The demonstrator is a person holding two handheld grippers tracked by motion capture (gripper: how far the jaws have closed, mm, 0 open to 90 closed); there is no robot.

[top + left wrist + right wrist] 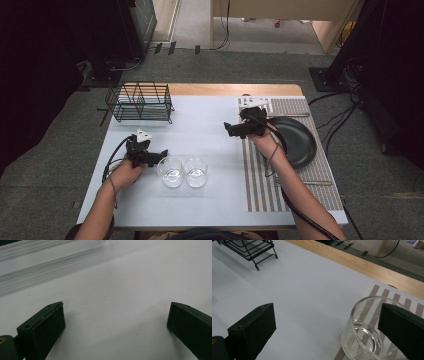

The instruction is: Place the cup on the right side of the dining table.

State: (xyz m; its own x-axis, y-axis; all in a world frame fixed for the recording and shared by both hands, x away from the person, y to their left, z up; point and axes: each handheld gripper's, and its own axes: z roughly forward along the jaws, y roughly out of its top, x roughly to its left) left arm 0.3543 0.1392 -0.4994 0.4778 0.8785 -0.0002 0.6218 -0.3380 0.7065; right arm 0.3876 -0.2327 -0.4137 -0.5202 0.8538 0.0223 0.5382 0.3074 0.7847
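Note:
Two clear glasses stand side by side at the table's front middle, the left glass [171, 171] and the right glass [195, 171]. My left gripper [162, 154] lies just left of them, pointing at them. In the left gripper view it [115, 325] is open over bare white tabletop. My right gripper [229, 129] hovers at the left edge of the striped placemat [260, 185], open. In the right gripper view it [327, 315] has a third clear glass [364, 340] on the mat's edge, beside its right jaw and partly hidden by that jaw.
A black wire rack [140, 102] stands at the back left, also the rack [249, 247] in the right gripper view. A black plate [297, 142] rests on the placemat, with cutlery [305, 182] near the mat's front. The white tabletop [210, 120] lies between the rack and the mat.

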